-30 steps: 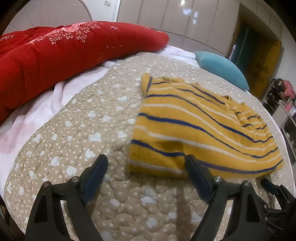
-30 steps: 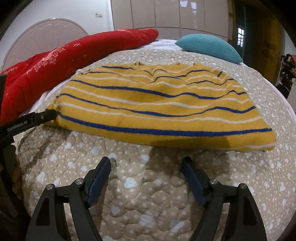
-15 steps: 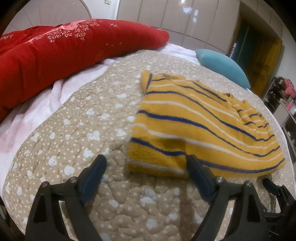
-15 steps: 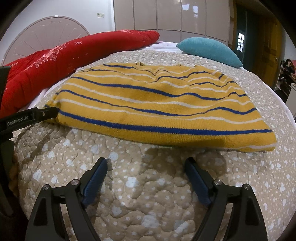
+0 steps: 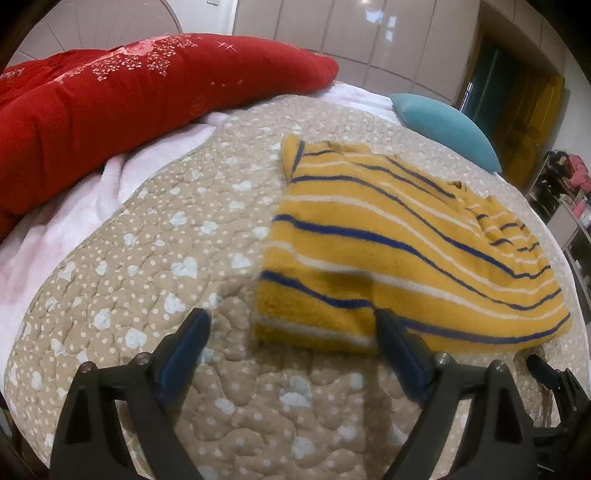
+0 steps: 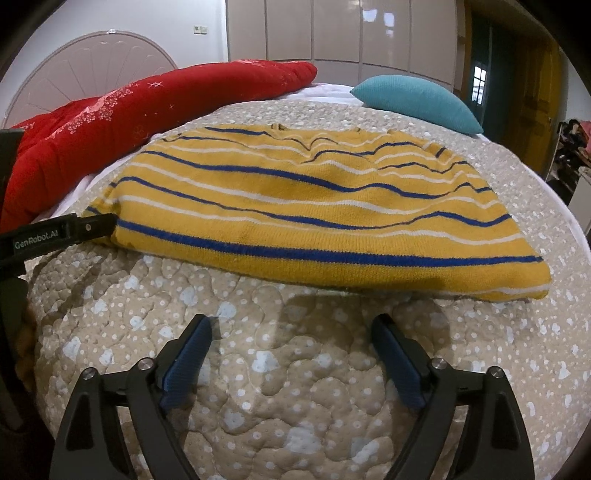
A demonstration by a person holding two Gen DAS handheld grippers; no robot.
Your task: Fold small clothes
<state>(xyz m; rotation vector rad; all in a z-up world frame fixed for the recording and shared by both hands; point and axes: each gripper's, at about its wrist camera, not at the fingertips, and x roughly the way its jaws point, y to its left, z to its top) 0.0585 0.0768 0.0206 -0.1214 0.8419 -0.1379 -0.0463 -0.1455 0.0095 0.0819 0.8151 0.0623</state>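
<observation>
- Left gripper (image 5: 291, 332), jaws spread, straddles the striped sweater (image 5: 399, 251) corner; closing may pinch one layer only.
- Right gripper (image 6: 291, 339), spread at 6 o'clock, could snag the quilt (image 6: 288, 387).

Left claw (image 5: 291, 325) spread wide at striped sweater's (image 5: 399, 251) near corner.

A fuzzy knit sweater (image 6: 314, 206) in mustard with blue and white stripes lies on a matt quilted cotton bedspread (image 6: 288, 376) of puckered stitching. Behind it, a plush red quilt (image 5: 110, 103), a ribbed teal pillow (image 6: 417, 99) and glossy wardrobe panels (image 6: 332, 33). Matt black plastic left gripper (image 5: 291, 332), blue ridged pads (image 5: 184, 347).
</observation>
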